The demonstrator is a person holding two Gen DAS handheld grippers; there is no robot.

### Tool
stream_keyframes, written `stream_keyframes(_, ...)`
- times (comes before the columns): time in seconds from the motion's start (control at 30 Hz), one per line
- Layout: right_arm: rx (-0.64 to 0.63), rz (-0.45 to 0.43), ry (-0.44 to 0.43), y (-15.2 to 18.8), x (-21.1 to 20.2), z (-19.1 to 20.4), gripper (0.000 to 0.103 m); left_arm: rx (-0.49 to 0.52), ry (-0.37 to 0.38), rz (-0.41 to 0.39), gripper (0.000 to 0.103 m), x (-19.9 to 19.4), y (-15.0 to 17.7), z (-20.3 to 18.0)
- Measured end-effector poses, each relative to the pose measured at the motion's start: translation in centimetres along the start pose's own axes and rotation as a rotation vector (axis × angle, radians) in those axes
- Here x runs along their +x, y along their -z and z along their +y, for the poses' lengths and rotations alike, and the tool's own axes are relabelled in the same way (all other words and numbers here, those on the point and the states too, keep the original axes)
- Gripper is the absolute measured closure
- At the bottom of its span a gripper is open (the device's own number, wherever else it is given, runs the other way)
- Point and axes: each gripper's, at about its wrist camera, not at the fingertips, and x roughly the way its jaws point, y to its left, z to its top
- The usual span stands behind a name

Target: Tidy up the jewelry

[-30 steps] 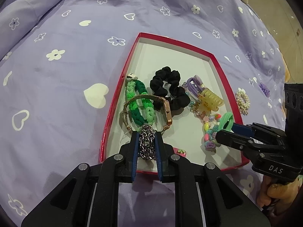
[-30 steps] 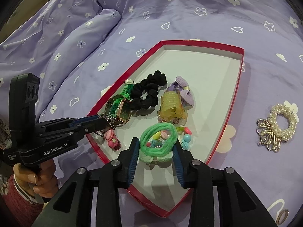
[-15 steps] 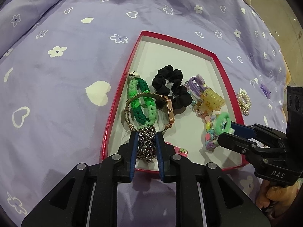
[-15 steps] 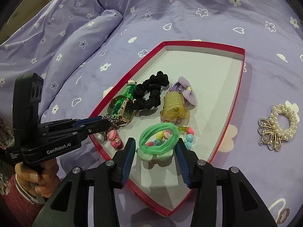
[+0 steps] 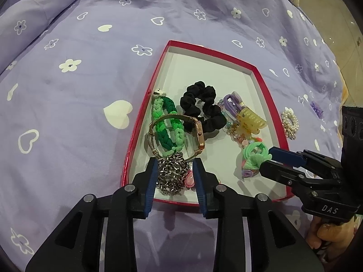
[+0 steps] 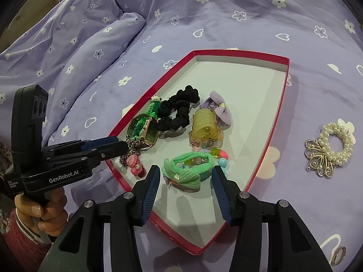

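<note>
A red-rimmed tray lies on the purple bedspread with several hair ties and bracelets in it. My left gripper hovers over the tray's near left corner. Its jaws are opening, with a heap of silver chain lying between the pads, which no longer squeeze it. My right gripper is at the tray's near right side. Its jaws are opening too, and the mint green hair tie rests on the tray floor between them with a gap on each side.
Further in the tray lie a gold watch, a green braided bracelet, a black scrunchie and a yellow claw clip. A pearl scrunchie and a small ring lie on the bedspread right of the tray. A hand holds each gripper's handle.
Both pairs of jaws have spread apart. The left pads have let go of the silver chain and the right pads have let go of the green hair tie. Neither hand has shifted.
</note>
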Motion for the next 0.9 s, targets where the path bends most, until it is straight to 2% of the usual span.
stream_keyframes(0.13, 0.005, -0.004, -0.003, 0.0, -0.2, -0.1, 0.054, 0.001, 0.0, -0.002, 0.072, -0.2, 0.0, -0.1)
stream_keyframes(0.3, 0.034, -0.049, -0.026, 0.1, -1.8, -0.4, 0.052, 0.008, -0.011, -0.021, 0.06, -1.2, 0.1, -0.4)
stream_keyframes(0.37, 0.058, -0.075, -0.048, 0.1, -2.8, -0.7, 0.042, 0.0, -0.014, -0.029, 0.047, -1.7, 0.2, -0.5)
stream_keyframes(0.4, 0.072, -0.089, -0.057, 0.2, -3.3, -0.9, 0.04, -0.007, -0.016, -0.032, 0.043, -2.0, 0.3, -0.5)
stream_keyframes(0.47, 0.1, -0.114, -0.072, 0.4, -4.2, -1.3, 0.037, -0.023, -0.017, -0.042, 0.028, -2.6, 0.6, -0.6)
stream_keyframes(0.5, 0.116, -0.122, -0.083, 0.5, -4.5, -1.5, 0.036, -0.029, -0.015, -0.046, 0.025, -2.9, 0.8, -0.7)
stream_keyframes(0.73, 0.205, -0.177, -0.158, 1.9, -6.1, -2.4, 0.028, -0.071, 0.005, -0.055, 0.023, -4.3, 2.3, -0.7)
stream_keyframes(0.8, 0.232, -0.204, -0.189, 2.6, -6.5, -2.5, 0.022, -0.083, 0.005, -0.058, 0.023, -4.8, 3.0, -0.7)
stream_keyframes(0.87, 0.252, -0.231, -0.222, 3.2, -6.9, -2.5, 0.01, -0.096, 0.007, -0.06, 0.023, -5.2, 3.5, -0.7)
stream_keyframes(0.9, 0.263, -0.25, -0.235, 3.6, -7.1, -2.5, 0.009, -0.101, 0.008, -0.06, 0.023, -5.4, 3.6, -0.6)
